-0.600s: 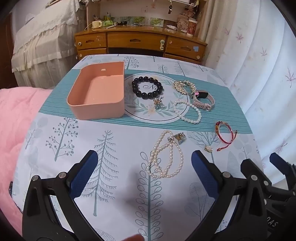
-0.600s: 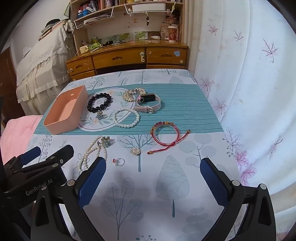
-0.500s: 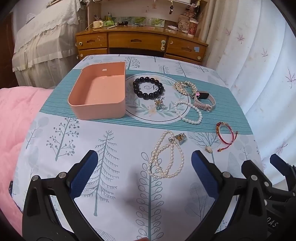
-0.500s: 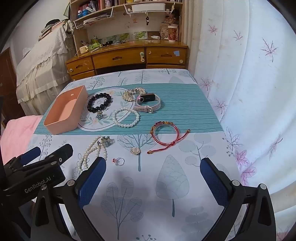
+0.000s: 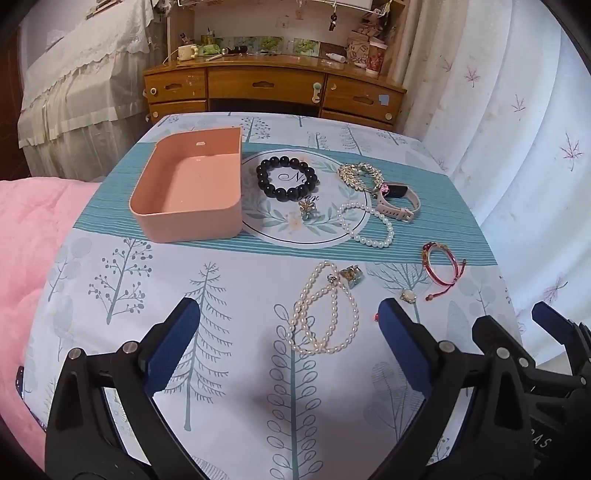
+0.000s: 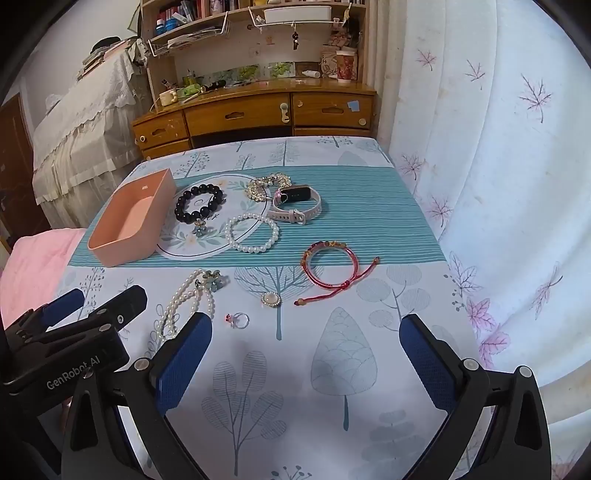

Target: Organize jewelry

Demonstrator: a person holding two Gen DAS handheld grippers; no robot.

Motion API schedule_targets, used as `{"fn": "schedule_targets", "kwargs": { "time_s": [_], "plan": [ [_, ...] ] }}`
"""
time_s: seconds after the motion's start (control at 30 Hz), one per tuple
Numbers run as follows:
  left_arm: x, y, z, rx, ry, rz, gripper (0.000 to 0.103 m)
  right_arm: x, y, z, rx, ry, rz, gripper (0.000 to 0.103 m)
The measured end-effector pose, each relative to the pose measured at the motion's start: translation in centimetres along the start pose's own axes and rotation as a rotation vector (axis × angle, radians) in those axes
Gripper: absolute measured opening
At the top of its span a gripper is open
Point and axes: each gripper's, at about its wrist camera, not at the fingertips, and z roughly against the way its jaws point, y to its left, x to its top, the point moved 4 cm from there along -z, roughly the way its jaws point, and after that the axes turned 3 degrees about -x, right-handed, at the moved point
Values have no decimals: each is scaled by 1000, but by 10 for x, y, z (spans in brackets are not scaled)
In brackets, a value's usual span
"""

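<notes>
We see the empty peach plastic tray (image 5: pixel 186 192) at the left of the tree-print tablecloth (image 5: pixel 229 369). Right of it lie a black bead bracelet (image 5: pixel 286 178), a white pearl bracelet (image 5: pixel 365 225) and a red cord bangle (image 6: pixel 328 267). The long pearl necklace (image 5: pixel 325 310) lies ahead of our left gripper (image 5: pixel 288 325). Our right gripper (image 6: pixel 304 343) hovers nearby. Both stand wide apart, holding nothing.

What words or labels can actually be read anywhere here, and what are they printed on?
"GenRobot AI": white letters on the black body of the left gripper, in the right wrist view.
"N…": script on the round mat, mostly hidden by the black bead bracelet; unreadable.
"…AS": partial letters on the right gripper; incomplete.
Book spines on the shelf: too small.
</notes>
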Motion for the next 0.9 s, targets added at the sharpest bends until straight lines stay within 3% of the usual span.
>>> {"fn": "schedule_targets", "kwargs": {
  "time_s": [0.9],
  "plan": [
    [-2, -8, 4, 24, -11, -21, 96, 0, -2, 0, -4, -4, -1, 103]
  ]
}}
